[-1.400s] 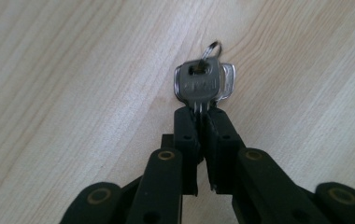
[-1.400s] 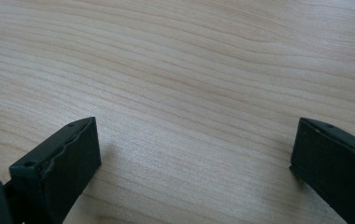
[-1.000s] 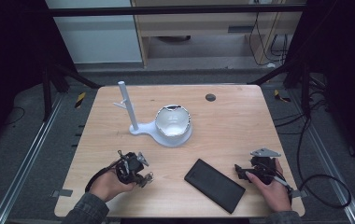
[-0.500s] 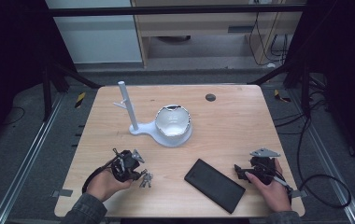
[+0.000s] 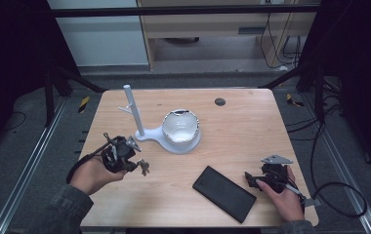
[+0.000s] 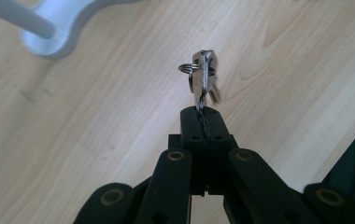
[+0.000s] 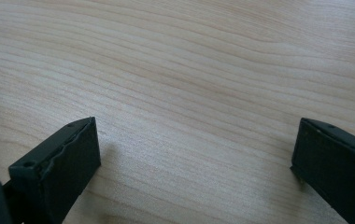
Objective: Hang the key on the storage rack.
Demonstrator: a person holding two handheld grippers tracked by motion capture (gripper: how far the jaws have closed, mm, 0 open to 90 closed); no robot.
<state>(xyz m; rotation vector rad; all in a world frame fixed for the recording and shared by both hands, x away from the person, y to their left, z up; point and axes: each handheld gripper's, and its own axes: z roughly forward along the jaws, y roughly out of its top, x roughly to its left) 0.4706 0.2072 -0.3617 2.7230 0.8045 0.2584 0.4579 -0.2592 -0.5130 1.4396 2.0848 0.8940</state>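
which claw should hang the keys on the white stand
Left. The left claw is already shut on the keys and sits near the white stand. The right claw is open with nothing in it, past the black phone.

This is looking like a lab or test room set up for recording, not a home. A plain wooden table (image 5: 252,131) is sitting inside a frame of black metal bars (image 5: 183,9), with rails (image 5: 25,170) running along the grey carpeted floor (image 5: 349,146) on either side and strips of yellow-and-black tape (image 5: 83,104) marking it. Black cables (image 5: 320,161) are trailing over the floor at the right, more cords (image 5: 271,34) are hanging behind by a wooden cabinet (image 5: 198,24), and dark curtains (image 5: 12,58) are closing off both sides.
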